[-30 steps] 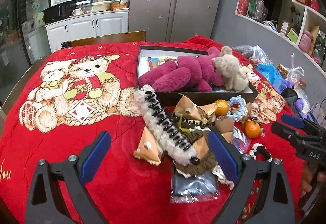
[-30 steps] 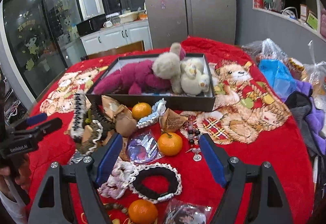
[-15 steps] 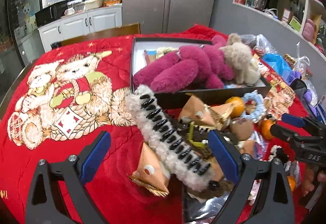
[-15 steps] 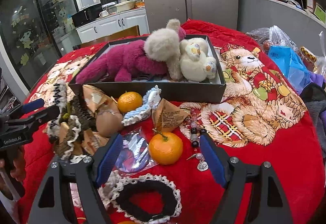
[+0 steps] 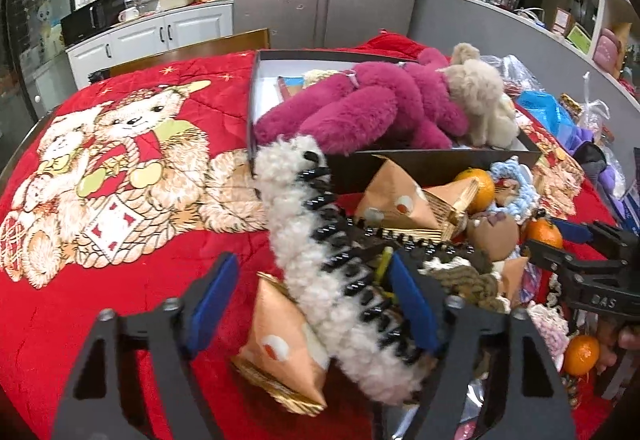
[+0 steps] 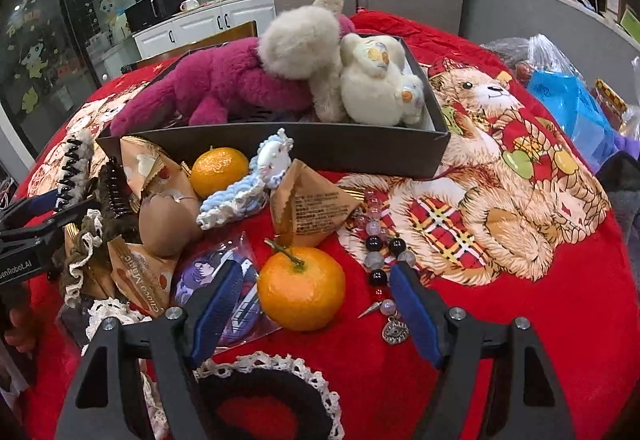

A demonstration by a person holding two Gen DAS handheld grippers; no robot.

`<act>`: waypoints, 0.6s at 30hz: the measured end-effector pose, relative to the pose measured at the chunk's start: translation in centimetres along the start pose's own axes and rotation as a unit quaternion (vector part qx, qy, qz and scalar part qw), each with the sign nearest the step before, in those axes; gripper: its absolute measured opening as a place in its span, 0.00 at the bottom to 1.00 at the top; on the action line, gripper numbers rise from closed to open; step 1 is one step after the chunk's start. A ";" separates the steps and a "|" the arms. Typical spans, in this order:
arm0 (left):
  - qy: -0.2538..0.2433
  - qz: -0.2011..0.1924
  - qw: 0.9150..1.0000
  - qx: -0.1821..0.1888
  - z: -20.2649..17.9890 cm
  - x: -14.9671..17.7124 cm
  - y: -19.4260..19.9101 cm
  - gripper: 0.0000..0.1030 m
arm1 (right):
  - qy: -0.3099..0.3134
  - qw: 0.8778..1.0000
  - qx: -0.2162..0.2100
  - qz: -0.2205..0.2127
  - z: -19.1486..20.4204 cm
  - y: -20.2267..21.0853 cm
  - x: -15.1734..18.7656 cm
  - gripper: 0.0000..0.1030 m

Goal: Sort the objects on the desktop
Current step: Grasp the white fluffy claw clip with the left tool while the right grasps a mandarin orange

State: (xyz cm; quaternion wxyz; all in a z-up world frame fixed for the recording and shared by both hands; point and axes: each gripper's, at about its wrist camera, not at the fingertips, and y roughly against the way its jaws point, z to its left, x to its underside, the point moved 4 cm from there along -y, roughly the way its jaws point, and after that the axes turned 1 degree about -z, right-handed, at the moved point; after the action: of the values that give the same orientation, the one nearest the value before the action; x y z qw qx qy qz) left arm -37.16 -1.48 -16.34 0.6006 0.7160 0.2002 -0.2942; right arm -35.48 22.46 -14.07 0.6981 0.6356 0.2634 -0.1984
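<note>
My left gripper (image 5: 316,300) is open, its blue pads either side of a fluffy white hair claw with black teeth (image 5: 332,260) and an orange snack packet (image 5: 284,356). My right gripper (image 6: 316,304) is open around an orange mandarin (image 6: 301,288) on the red blanket. A black box (image 6: 280,150) holds a magenta plush (image 6: 224,84), a beige plush (image 6: 308,40) and a white plush (image 6: 376,80). The left gripper also shows at the left edge of the right wrist view (image 6: 28,224); the right gripper shows in the left wrist view (image 5: 560,244).
Clutter lies in front of the box: another mandarin (image 6: 219,170), a blue-white knitted scrunchie (image 6: 256,184), snack packets (image 6: 312,208), a bead bracelet (image 6: 380,240), a black lace scrunchie (image 6: 272,396), a brown scrunchie (image 5: 460,280). Bags (image 6: 568,104) lie at the right edge.
Both grippers have moved forward and down. The left now straddles the fluffy hair claw; the right now straddles the mandarin. Both jaws have narrowed somewhat.
</note>
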 end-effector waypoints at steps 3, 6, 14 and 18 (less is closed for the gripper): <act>-0.011 -0.004 1.000 -0.005 -0.7 0.1 0.4 0.58 | -0.003 1.000 -0.005 -0.004 -0.1 0.1 0.0 0.54; -0.022 -0.013 0.999 -0.019 -1.2 0.5 1.0 0.53 | -0.016 1.000 -0.022 -0.007 -0.4 0.2 0.1 0.45; -0.013 -0.027 0.999 -0.015 -1.1 0.9 2.8 0.42 | -0.019 0.999 -0.025 -0.011 -0.5 0.5 0.3 0.45; -0.018 -0.033 0.999 -0.021 -1.4 1.0 3.4 0.39 | -0.022 0.999 -0.028 -0.012 -0.5 0.9 0.6 0.45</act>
State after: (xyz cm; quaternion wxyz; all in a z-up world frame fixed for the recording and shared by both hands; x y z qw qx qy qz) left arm -33.97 -0.81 -14.39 0.6086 0.6910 0.2190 -0.3227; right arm -34.56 23.08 -13.78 0.7187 0.6081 0.2611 -0.2134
